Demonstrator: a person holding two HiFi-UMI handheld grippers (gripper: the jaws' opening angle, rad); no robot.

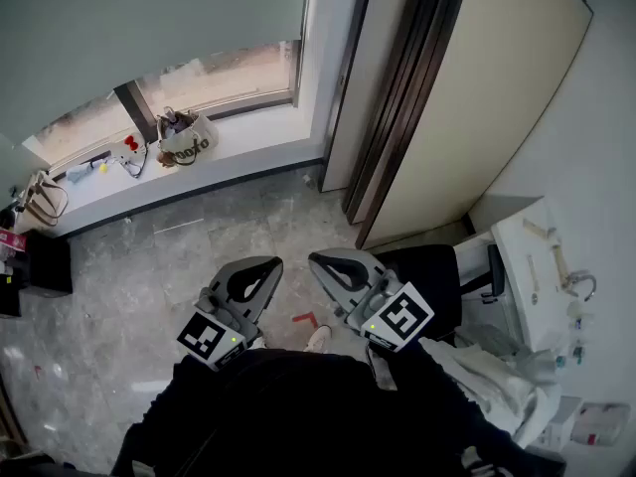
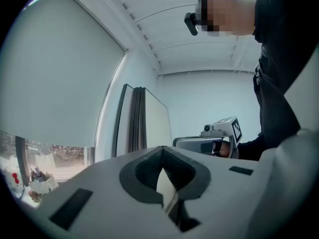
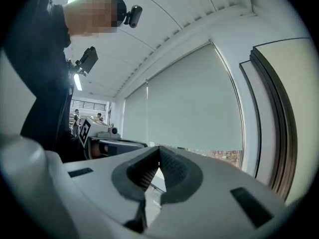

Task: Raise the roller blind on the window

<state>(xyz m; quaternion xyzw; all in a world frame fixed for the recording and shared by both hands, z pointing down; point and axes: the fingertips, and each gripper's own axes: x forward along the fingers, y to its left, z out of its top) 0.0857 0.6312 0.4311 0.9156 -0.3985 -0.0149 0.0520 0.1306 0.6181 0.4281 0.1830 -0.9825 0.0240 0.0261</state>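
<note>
The pale grey roller blind [image 1: 149,18] hangs low over the window and leaves only a strip of glass bare above the sill; it also shows as the blind [image 2: 55,83] in the left gripper view and as the blind [image 3: 189,103] in the right gripper view. My left gripper [image 1: 266,263] and right gripper [image 1: 320,259] are held side by side close to my body, well back from the window, both pointing toward it. Each is shut with nothing between its jaws: the left gripper [image 2: 162,148] and the right gripper [image 3: 158,148] show their tips meeting.
A tote bag [image 1: 187,139] and small items sit on the white window sill [image 1: 248,132]. Folded partition panels [image 1: 437,97] stand right of the window. A dark cabinet [image 1: 40,266] is at the left and a white desk [image 1: 537,266] at the right. A marble floor [image 1: 149,266] lies between.
</note>
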